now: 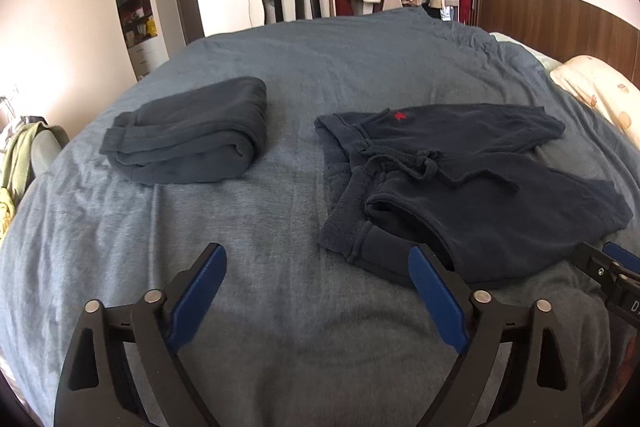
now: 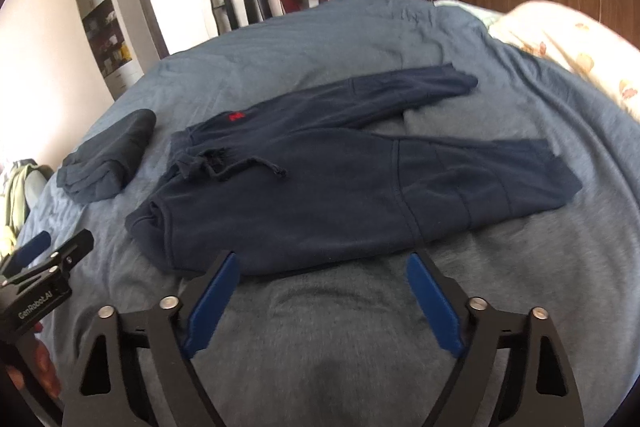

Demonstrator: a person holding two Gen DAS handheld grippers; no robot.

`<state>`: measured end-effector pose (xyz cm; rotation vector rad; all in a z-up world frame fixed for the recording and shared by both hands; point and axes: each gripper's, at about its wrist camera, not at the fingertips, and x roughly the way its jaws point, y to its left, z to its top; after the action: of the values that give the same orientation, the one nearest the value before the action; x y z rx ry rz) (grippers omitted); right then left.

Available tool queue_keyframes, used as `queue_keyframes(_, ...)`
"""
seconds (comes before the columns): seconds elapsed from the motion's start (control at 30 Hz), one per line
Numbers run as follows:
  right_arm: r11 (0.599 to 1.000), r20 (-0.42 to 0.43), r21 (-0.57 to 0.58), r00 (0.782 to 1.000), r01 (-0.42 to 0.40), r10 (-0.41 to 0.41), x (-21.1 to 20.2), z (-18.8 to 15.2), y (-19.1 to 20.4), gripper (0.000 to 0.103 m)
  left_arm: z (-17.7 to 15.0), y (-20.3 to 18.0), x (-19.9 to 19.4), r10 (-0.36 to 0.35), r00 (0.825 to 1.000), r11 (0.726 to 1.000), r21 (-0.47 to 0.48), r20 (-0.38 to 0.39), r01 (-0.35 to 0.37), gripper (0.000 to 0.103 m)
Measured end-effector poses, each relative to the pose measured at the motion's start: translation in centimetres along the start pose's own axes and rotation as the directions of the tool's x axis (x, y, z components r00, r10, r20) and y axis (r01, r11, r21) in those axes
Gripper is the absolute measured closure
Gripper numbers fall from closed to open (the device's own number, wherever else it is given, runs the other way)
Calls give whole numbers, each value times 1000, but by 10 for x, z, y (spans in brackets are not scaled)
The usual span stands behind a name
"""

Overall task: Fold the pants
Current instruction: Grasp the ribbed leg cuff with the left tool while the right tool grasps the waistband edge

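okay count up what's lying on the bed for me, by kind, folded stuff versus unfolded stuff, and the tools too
Folded dark garment: 1
Unfolded navy pants: 1
Tools, both open and empty: 2, left tool and right tool
Total: 4

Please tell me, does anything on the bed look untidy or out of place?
Nothing is spilled or damaged. The spread navy pants are just not neat: the two legs splay apart, the drawstring trails loose, and the waistband's near corner is turned over. The folded pants beside them look tidy.
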<state>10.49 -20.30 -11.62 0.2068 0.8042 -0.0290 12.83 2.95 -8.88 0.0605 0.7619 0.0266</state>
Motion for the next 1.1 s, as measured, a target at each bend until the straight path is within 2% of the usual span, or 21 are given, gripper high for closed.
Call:
queue_keyframes(0.1, 999, -38, 37, 999, -13, 14, 15, 3, -4, 28, 2, -1, 16, -19, 999, 1000, -5, -28, 19, 21)
queue_keyframes(0.3, 995, -99, 97, 995, -25, 35, 37, 4, -13, 36, 6, -2, 40, -47, 997, 998, -38, -66, 45, 24)
queue_keyframes(0.4, 993, -116, 117, 993, -21, 35, 44, 3, -17, 38, 6, -3, 53, -52, 994, 998, -38, -94, 48, 31)
queue_keyframes(0.73, 990, -149, 139, 988, -27, 48, 59, 2, -25, 49, -2, -11, 82, -94, 982, 996, -28, -162, 90, 37)
queue_keyframes(0.87, 991, -155, 131, 987, -25, 46, 63, 4, -26, 56, -2, -10, 91, -146, 973, 989, -63, -181, 137, 51)
queue_keyframes(1.1, 995, -207, 93, 978, -18, 37, 69, 17, -24, 74, 0, -10, 91, -152, 968, 986, -100, -200, 134, 68)
